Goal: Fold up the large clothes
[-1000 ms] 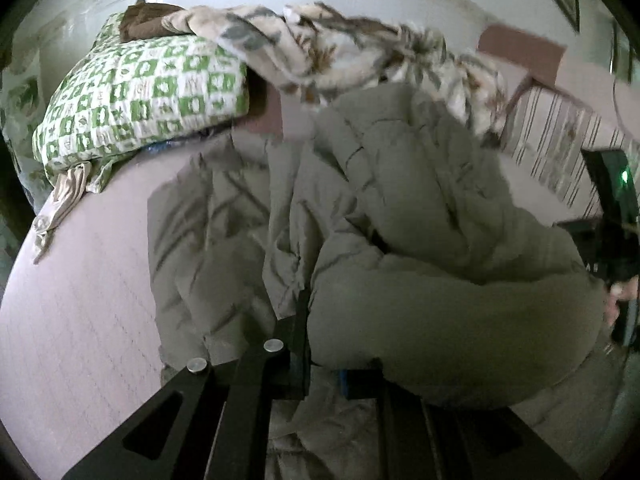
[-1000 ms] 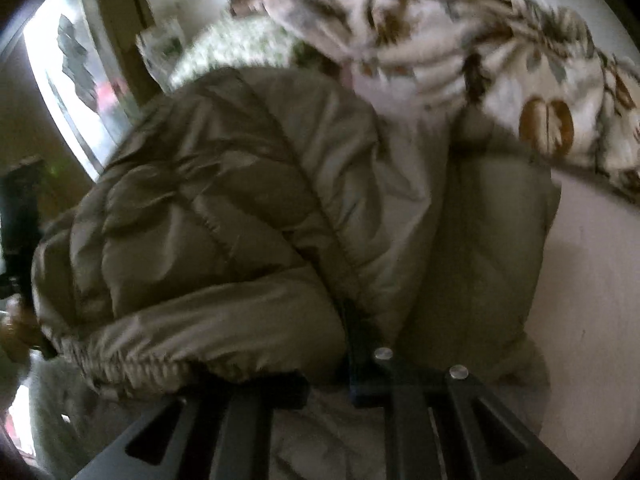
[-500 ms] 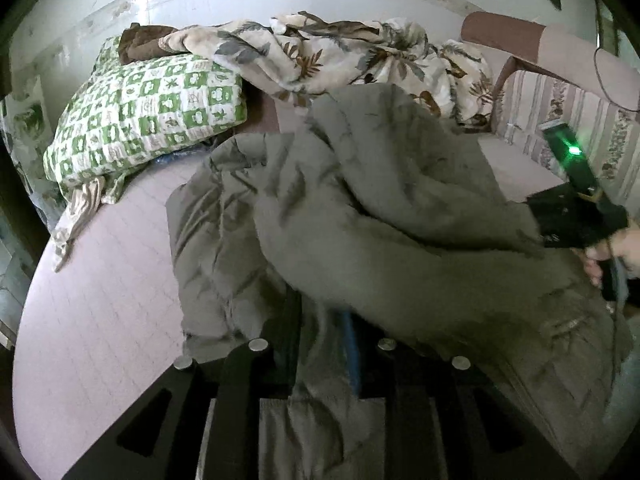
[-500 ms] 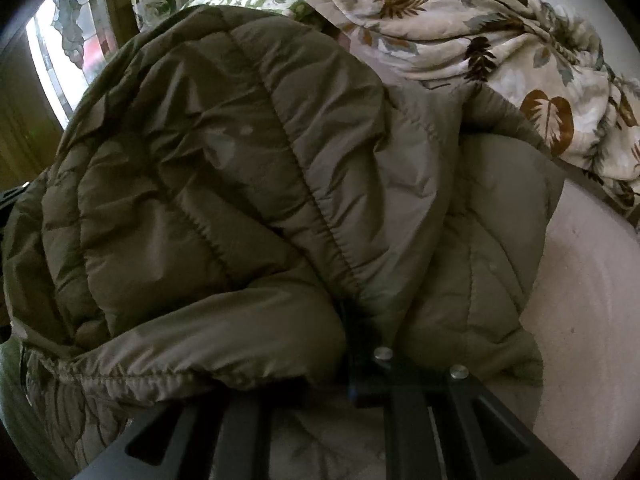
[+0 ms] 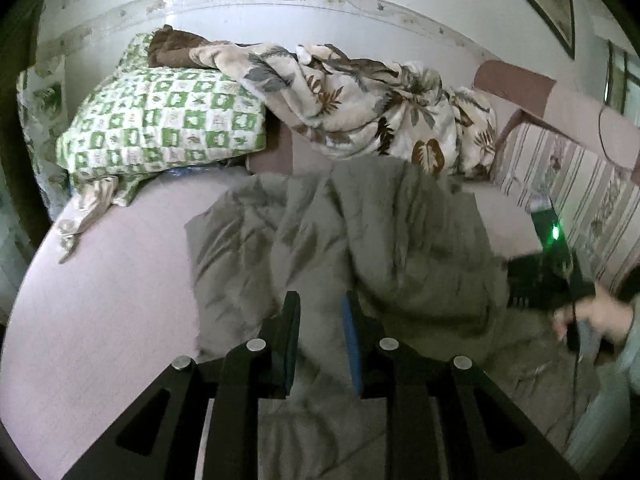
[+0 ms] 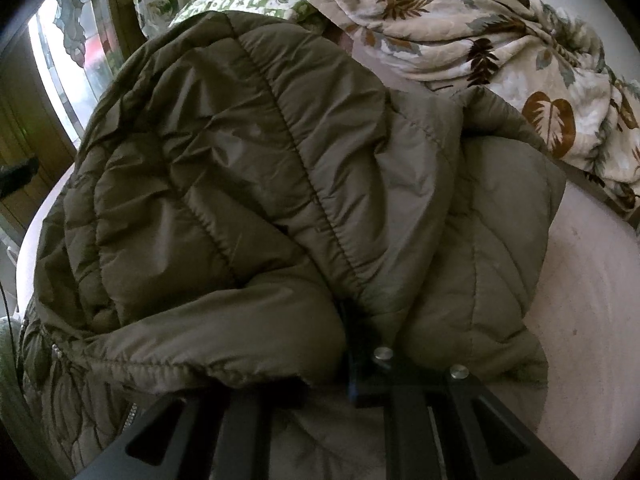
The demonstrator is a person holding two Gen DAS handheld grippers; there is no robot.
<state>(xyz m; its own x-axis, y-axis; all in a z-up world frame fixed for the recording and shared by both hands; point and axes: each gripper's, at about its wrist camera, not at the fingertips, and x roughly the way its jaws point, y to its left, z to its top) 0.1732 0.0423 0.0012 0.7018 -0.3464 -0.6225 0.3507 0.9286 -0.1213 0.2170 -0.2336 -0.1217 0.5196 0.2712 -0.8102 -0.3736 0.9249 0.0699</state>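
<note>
An olive quilted jacket [image 5: 360, 232] lay heaped in the middle of the pale pink bed [image 5: 100, 320], its padded bulk partly doubled over itself. The left gripper [image 5: 320, 320] hung just above the near edge of the jacket with its two fingers apart and nothing between them, only the rumpled fabric showing through the gap. Over on the far side, the right gripper [image 5: 536, 284] was a dark block with a green light, held in the person's hand [image 5: 592, 316] close against the jacket's edge. From the right wrist view the jacket [image 6: 280, 180] filled nearly everything, one thick fold draped over the right gripper [image 6: 352, 360] so that one finger was buried; the fingers seemed clamped on the fabric where the fold bunched at the tip. Behind the jacket, against the wall, a green-and-white checked pillow [image 5: 160, 124] sat at the head of the bed, with a leaf-patterned blanket [image 5: 360, 104] crumpled beside and partly over it. A striped sofa back [image 5: 580, 184] ran along the far side, and a window [image 6: 68, 52] glowed at the other.
</note>
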